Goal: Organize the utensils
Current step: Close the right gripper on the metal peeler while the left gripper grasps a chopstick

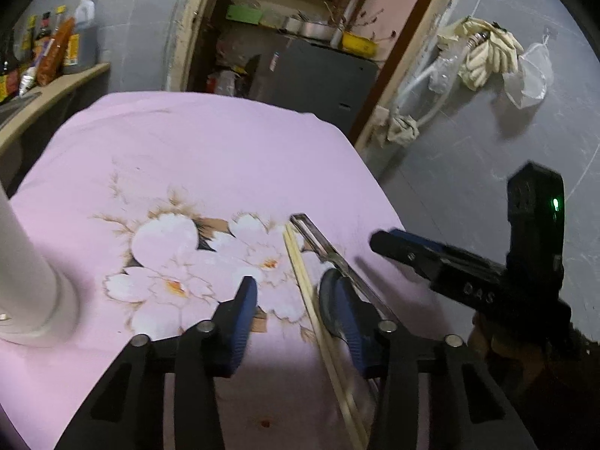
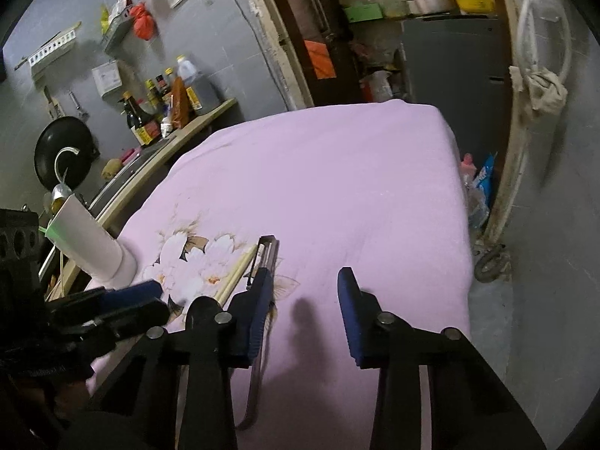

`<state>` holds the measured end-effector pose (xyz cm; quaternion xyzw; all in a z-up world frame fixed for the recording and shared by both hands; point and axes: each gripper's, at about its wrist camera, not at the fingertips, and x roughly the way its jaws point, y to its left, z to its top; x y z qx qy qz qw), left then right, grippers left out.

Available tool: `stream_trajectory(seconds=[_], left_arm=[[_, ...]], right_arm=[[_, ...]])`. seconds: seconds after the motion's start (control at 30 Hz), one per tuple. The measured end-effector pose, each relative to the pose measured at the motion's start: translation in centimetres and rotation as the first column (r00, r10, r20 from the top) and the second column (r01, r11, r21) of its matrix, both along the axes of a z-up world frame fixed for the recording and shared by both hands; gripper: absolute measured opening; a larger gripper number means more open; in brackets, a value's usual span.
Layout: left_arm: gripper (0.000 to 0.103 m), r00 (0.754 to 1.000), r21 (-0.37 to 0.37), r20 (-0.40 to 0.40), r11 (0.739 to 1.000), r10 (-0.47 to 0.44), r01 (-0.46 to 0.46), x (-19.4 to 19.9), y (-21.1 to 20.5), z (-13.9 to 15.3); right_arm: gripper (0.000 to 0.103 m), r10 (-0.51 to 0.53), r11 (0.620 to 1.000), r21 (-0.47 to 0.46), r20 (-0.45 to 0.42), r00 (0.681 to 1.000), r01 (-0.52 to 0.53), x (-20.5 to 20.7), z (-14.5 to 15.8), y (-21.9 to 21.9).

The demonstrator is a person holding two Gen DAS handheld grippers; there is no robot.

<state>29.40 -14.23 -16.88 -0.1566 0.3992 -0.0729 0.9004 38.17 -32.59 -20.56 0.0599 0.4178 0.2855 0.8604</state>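
A pair of wooden chopsticks [image 1: 305,292] and a metal peeler [image 1: 318,238] lie side by side on the pink flowered cloth [image 1: 210,157]. A dark spoon bowl [image 1: 328,302] shows beside my left gripper's right finger. My left gripper [image 1: 296,296] is open above the cloth, with the chopsticks running between its fingers. My right gripper [image 2: 305,288] is open over bare cloth [image 2: 337,172], just right of the peeler [image 2: 268,253] and chopsticks [image 2: 240,273]. A white cylindrical holder [image 2: 90,247] stands at the left and also shows in the left wrist view [image 1: 26,273].
A counter [image 2: 180,135] with sauce bottles [image 2: 150,112] runs along the left wall, with a black pan [image 2: 62,152] hanging there. The table's right edge drops to a grey floor [image 2: 543,281]. A doorway with a grey cabinet [image 2: 453,63] is behind the table.
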Motion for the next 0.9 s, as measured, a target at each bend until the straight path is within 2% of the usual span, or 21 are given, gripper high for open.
stream_trajectory(seconds=[0.07,0.4,0.63,0.73,0.9], left_arm=[[0.033,1.000,-0.011,-0.007,1.000,-0.016,0.016,0.1,-0.1,-0.2],[0.015,0.998,-0.043,-0.038,0.998,-0.054,0.052,1.3,-0.4,-0.9],[0.014,0.996,-0.092,-0.057,0.994,-0.068,0.063,2.0,-0.2,-1.4],[0.014,0.995,-0.090,-0.075,0.994,-0.072,0.065,2.4,-0.4,-1.8],[0.005,0.994,-0.077,-0.082,0.994,-0.079,0.072,2.5,-0.6,-1.8]], right_arm=[[0.026,0.012,1.000,0.003,-0.008,1.000,-0.012,0.2,-0.1,0.1],[0.026,0.032,0.999,0.010,-0.036,0.999,-0.032,0.4,-0.5,0.0],[0.026,0.020,1.000,0.016,-0.049,0.999,-0.019,0.5,-0.8,-0.4],[0.026,0.019,1.000,0.018,-0.052,0.998,-0.019,0.5,-0.9,-0.5],[0.026,0.024,1.000,0.019,-0.057,0.998,-0.023,0.6,-1.0,-0.5]])
